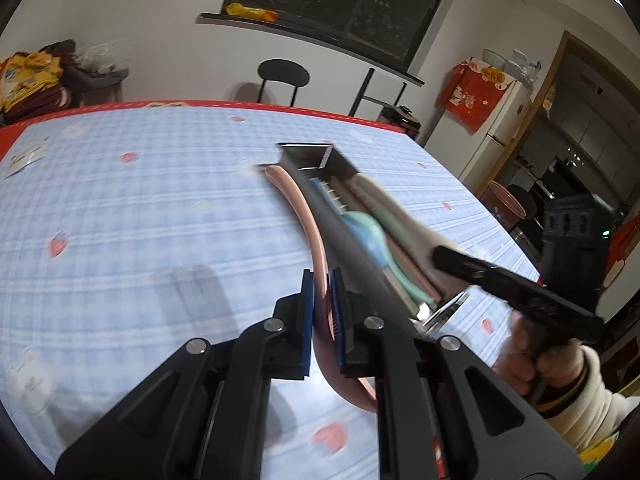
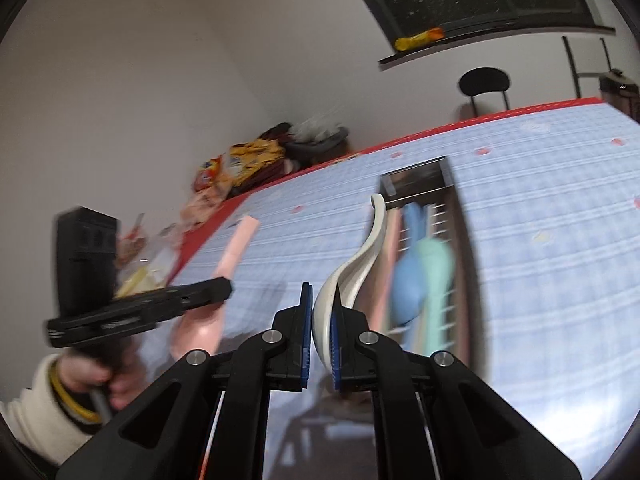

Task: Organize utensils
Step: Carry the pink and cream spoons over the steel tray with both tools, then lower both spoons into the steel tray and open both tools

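Observation:
My left gripper [image 1: 320, 280] is shut on a pink spoon [image 1: 310, 224], whose handle runs forward along the left side of a metal tray [image 1: 320, 152]. In the tray lie a blue spoon [image 1: 366, 236], a green one [image 1: 404, 276] and other utensils, all blurred. My right gripper [image 2: 322, 292] is shut on the bowl of a white spoon [image 2: 360, 264], its handle curving up over the tray's [image 2: 420, 166] near end. Each view shows the other gripper: the right one [image 1: 444, 258] above the tray, the left one [image 2: 226, 290] with the pink spoon [image 2: 236, 248].
The table [image 1: 140, 208] wears a blue checked cloth with red fruit prints and a red border. A black chair [image 1: 284, 76] stands behind it, snack bags [image 2: 248, 160] are piled at its far left end, and a fridge [image 1: 496, 124] stands to the right.

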`<state>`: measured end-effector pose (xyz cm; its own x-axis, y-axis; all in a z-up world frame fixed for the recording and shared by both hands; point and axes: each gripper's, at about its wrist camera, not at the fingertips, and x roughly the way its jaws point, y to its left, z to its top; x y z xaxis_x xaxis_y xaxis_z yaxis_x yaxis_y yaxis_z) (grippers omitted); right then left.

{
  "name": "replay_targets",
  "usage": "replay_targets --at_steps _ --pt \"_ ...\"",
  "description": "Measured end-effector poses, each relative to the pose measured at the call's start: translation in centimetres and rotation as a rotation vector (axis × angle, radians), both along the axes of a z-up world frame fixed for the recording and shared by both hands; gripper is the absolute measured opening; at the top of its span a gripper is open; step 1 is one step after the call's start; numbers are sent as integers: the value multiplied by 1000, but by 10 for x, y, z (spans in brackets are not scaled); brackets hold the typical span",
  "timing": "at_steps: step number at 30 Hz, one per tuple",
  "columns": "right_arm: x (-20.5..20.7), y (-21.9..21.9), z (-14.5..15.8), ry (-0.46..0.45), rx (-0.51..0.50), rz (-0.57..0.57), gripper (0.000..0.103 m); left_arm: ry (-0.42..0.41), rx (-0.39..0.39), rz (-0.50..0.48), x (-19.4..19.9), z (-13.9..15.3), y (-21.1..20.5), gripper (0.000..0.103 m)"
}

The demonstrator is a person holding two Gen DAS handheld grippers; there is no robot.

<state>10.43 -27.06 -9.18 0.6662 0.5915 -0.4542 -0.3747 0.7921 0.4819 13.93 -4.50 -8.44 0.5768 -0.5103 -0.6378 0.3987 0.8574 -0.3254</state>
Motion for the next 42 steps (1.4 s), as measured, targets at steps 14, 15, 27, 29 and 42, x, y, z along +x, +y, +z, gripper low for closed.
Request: replay_targets --at_steps 14,15,27,29,42 --pt "16 -29 -22 70 -22 -38 8 33 37 1 67 -10 -106 12" --pt "18 -29 -24 84 -23 -39 8 33 42 3 71 -12 -108 12" --pt "32 -28 -31 122 -16 -53 8 45 94 36 91 -28 -121 12" --pt "31 -29 -31 121 -18 -56 8 47 104 38 94 -28 -123 12" --pt "27 -33 -27 106 -27 -88 12 61 148 36 99 -34 -127 12"
